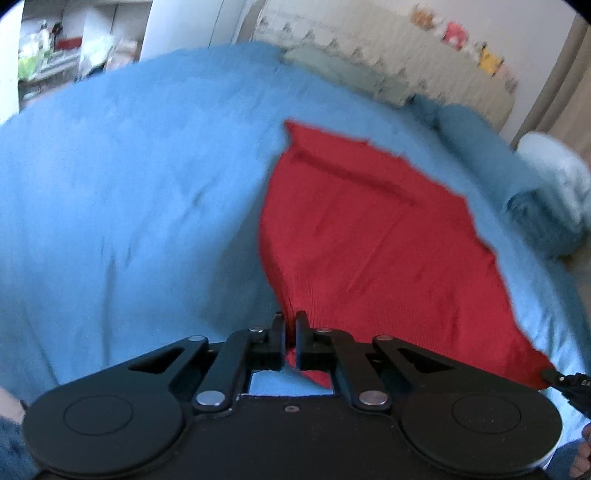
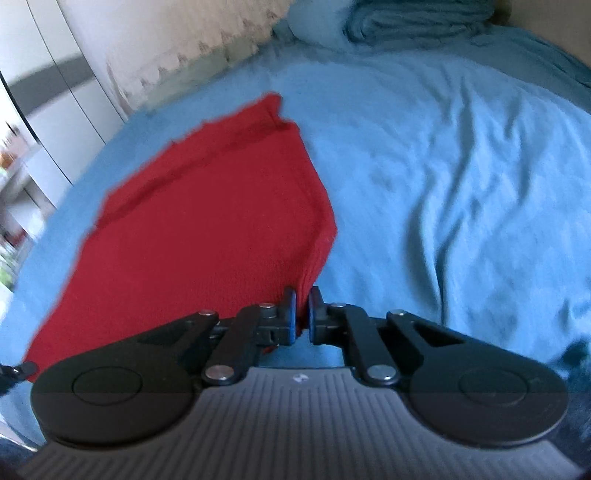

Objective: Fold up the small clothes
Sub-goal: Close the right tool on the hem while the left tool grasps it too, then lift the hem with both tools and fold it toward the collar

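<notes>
A red knit garment [image 1: 369, 236] lies spread on the blue bedsheet [image 1: 129, 203]. My left gripper [image 1: 290, 317] is shut on the garment's near left corner. In the right wrist view the same red garment [image 2: 207, 229] stretches away to the left, and my right gripper [image 2: 302, 295] is shut on its near right corner. Both corners are lifted a little off the sheet, and the far edge rests on the bed. The tip of the right gripper [image 1: 565, 380] shows at the right edge of the left wrist view.
A rolled blue blanket [image 1: 491, 162] and a pale pillow [image 1: 557, 177] lie at the head of the bed; the blanket also shows in the right wrist view [image 2: 413, 18]. A beige headboard [image 1: 424, 62] and white cupboards [image 2: 48, 110] stand beyond the bed.
</notes>
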A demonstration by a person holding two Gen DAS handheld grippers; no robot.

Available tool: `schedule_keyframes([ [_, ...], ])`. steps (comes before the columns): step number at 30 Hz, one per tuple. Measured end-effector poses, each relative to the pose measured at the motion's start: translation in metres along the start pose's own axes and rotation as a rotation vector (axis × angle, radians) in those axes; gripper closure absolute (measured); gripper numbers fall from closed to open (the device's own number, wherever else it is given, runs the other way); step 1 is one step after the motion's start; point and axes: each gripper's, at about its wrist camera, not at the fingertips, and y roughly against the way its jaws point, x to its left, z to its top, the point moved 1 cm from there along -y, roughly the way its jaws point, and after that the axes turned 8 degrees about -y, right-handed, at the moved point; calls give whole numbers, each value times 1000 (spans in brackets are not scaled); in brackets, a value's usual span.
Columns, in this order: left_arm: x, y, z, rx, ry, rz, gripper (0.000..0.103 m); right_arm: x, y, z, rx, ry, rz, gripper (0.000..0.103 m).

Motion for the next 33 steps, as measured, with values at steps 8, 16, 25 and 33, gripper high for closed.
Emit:
schedule_keyframes([
  [8, -20, 15, 121, -219, -7, -45, 99, 46, 23, 104, -126, -48, 197, 82],
  [16, -46, -80, 261, -281, 37, 26, 99, 119, -55, 244, -197, 2, 217, 82],
  [25, -39, -266, 309, -166, 103, 148, 99, 142, -247, 295, -157, 20, 103, 82],
  [33, -14, -328, 300, -139, 113, 160, 99, 128, -337, 286, -156, 25, 57, 82],
])
